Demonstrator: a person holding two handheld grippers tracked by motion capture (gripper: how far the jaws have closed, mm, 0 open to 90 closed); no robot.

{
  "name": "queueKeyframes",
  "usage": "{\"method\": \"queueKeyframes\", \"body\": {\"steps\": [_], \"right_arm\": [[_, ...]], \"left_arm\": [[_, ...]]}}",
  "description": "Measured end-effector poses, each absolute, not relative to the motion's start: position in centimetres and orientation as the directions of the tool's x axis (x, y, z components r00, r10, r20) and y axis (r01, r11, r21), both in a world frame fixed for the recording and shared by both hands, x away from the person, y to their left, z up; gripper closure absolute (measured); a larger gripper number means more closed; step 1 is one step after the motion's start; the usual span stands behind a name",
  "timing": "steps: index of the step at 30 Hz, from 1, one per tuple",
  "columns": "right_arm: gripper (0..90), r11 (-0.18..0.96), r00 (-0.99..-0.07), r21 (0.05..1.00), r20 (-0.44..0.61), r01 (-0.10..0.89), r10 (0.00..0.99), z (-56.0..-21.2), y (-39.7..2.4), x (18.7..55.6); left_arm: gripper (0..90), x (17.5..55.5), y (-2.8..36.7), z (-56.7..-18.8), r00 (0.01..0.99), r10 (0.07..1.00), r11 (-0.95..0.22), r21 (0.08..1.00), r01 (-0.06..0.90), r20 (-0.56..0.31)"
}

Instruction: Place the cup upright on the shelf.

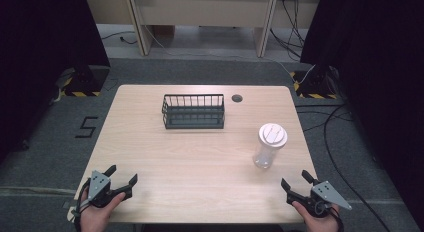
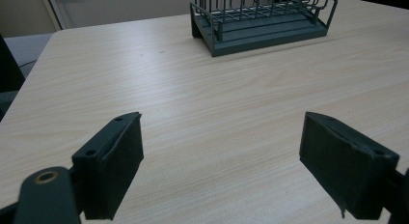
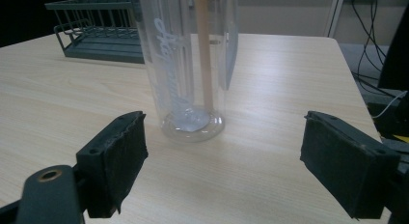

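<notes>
From the high view, the pale wooden table (image 1: pixel 200 152) carries a dark wire rack (image 1: pixel 193 111) toward the far side and a clear plastic tumbler with a white lid (image 1: pixel 269 144) on the right, while the left gripper (image 1: pixel 122 178) and right gripper (image 1: pixel 297 181) sit at the near corners (each in a hand), both spread wide. In the left gripper view the jaws gape over bare wood, the rack (image 2: pixel 263 21) well ahead. In the right gripper view the jaws stand wide and empty, the tumbler (image 3: pixel 189 64) upright just ahead.

Place: lab recording bay
Signs: black curtains (image 1: pixel 45 37), hazard-taped stand bases (image 1: pixel 80 84), floor cables (image 1: pixel 330 127), floor marking "5" (image 1: pixel 86 127)
</notes>
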State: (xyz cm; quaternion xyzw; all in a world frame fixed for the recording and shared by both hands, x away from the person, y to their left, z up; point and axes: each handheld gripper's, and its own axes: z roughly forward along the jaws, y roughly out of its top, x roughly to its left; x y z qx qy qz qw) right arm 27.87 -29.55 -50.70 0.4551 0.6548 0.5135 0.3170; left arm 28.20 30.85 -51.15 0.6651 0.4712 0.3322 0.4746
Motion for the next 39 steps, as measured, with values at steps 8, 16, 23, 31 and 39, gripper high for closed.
{"method": "queueKeyframes", "body": {"steps": [8, 16, 23, 31, 39], "right_arm": [[16.4, 0.074, -0.414, 0.963, 0.042, 0.260, 0.909, -50.0, -28.7, 28.1], [16.6, 0.081, -0.426, 0.962, 0.038, 0.259, 0.904, -49.2, -28.1, 29.1], [16.5, 0.100, -0.432, 0.956, 0.030, 0.276, 0.901, -49.2, -27.4, 30.5], [16.2, 0.107, -0.435, 0.949, 0.034, 0.296, 0.900, -49.3, -26.6, 32.2], [15.9, 0.119, -0.437, 0.946, 0.027, 0.303, 0.899, -49.5, -26.2, 33.4]], "left_arm": [[14.8, 28.2, 30.7, -51.1, 0.338, 0.941, -0.110, 0.945, 0.308, -0.001], [14.8, 28.3, 30.6, -51.1, 0.340, 0.940, -0.112, 0.944, 0.311, -0.001], [14.8, 28.3, 30.6, -51.1, 0.342, 0.940, -0.110, 0.943, 0.313, -0.003], [14.8, 28.2, 30.5, -51.1, 0.345, 0.939, -0.112, 0.943, 0.314, -0.003], [14.8, 28.2, 30.4, -51.1, 0.348, 0.938, -0.113, 0.943, 0.313, -0.004]]}}
